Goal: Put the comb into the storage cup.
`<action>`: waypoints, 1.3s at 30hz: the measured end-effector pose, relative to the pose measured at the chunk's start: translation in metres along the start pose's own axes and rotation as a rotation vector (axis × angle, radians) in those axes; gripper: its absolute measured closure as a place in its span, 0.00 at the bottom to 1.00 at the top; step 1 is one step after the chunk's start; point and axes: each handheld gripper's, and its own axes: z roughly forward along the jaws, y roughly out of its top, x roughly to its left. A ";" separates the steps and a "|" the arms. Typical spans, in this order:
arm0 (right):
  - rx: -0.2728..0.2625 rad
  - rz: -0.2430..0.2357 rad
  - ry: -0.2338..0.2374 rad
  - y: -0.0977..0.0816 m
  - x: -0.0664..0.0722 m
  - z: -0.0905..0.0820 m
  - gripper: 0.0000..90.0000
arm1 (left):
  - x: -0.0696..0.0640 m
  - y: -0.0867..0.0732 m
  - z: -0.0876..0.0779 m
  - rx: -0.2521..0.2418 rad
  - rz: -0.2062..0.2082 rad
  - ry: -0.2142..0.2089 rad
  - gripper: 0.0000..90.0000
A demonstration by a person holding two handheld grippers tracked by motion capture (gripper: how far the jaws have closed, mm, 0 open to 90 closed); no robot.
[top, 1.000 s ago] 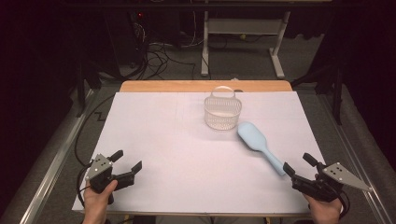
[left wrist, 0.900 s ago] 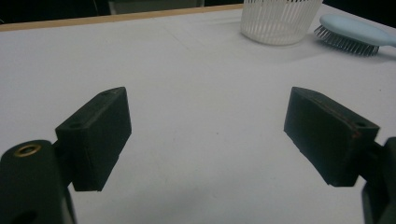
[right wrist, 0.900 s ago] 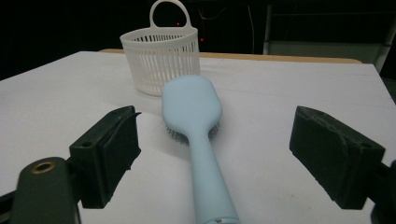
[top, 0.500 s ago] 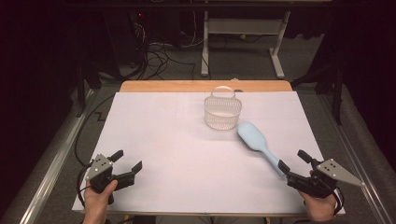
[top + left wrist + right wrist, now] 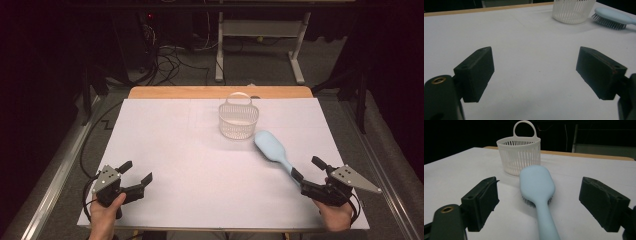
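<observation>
— Straddling what with your right tool (image 5: 311,176)?
— My hairbrush (image 5: 272,149) handle, jaws wide, not touching; its head lies at five o'clock from the basket (image 5: 238,120).
— Left tool (image 5: 136,173)?
— Agape at seven o'clock on the tabletop (image 5: 200,165).

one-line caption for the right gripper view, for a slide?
Open right gripper straddles the handle of a bristles-down light blue hairbrush, white slatted basket behind.
</observation>
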 end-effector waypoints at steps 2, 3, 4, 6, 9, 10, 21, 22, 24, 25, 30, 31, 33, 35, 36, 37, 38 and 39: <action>0.000 -0.001 0.002 0.001 0.001 0.001 0.18 | 0.000 0.000 0.000 0.000 0.000 0.000 0.18; 0.000 -0.006 0.005 0.001 0.001 0.003 0.18 | 0.000 0.000 0.000 0.000 0.000 0.000 0.18; -0.001 -0.006 0.007 0.002 0.002 0.005 0.18 | 0.000 0.000 0.000 0.000 0.001 0.000 0.18; 0.003 -0.008 0.011 0.003 0.003 0.008 0.18 | -0.001 0.000 0.000 0.001 0.001 -0.001 0.18; 0.005 -0.015 0.017 0.005 0.005 0.013 0.18 | -0.003 0.000 0.001 0.004 0.005 -0.006 0.18; 0.006 -0.015 0.018 0.005 0.005 0.014 0.18 | -0.003 0.000 0.001 0.005 0.006 -0.007 0.18; 0.001 -0.005 0.028 0.009 0.005 0.025 0.18 | -0.006 0.000 0.004 0.014 0.018 -0.017 0.18; 0.001 -0.001 0.027 0.010 0.004 0.025 0.18 | -0.006 0.000 0.004 0.014 0.019 -0.019 0.18; 0.000 0.004 0.025 0.010 0.003 0.027 0.18 | -0.006 0.000 0.005 0.015 0.020 -0.021 0.18; 0.001 0.009 0.025 0.011 0.002 0.028 0.18 | -0.007 0.000 0.005 0.015 0.021 -0.022 0.18; 0.007 0.008 0.025 0.013 0.002 0.034 0.18 | -0.008 0.000 0.006 0.021 0.029 -0.028 0.18; 0.015 0.003 0.027 0.014 0.003 0.037 0.18 | -0.009 0.000 0.006 0.020 0.030 -0.029 0.18; 0.021 0.001 0.029 0.014 0.003 0.038 0.18 | -0.009 0.000 0.006 0.020 0.030 -0.032 0.18; 0.026 0.001 0.027 0.015 0.003 0.042 0.18 | -0.009 0.000 0.006 0.020 0.031 -0.032 0.18; 0.029 0.000 0.025 0.015 0.003 0.043 0.18 | -0.009 0.000 0.006 0.020 0.031 -0.033 0.18; 0.035 0.001 0.026 0.015 0.002 0.045 0.18 | -0.009 0.000 0.006 0.020 0.030 -0.033 0.18; 0.037 -0.001 0.024 0.015 0.002 0.046 0.18 | -0.009 0.000 0.006 0.020 0.030 -0.034 0.18; 0.047 -0.001 0.023 0.016 0.002 0.048 0.18 | -0.009 0.000 0.006 0.020 0.031 -0.034 0.18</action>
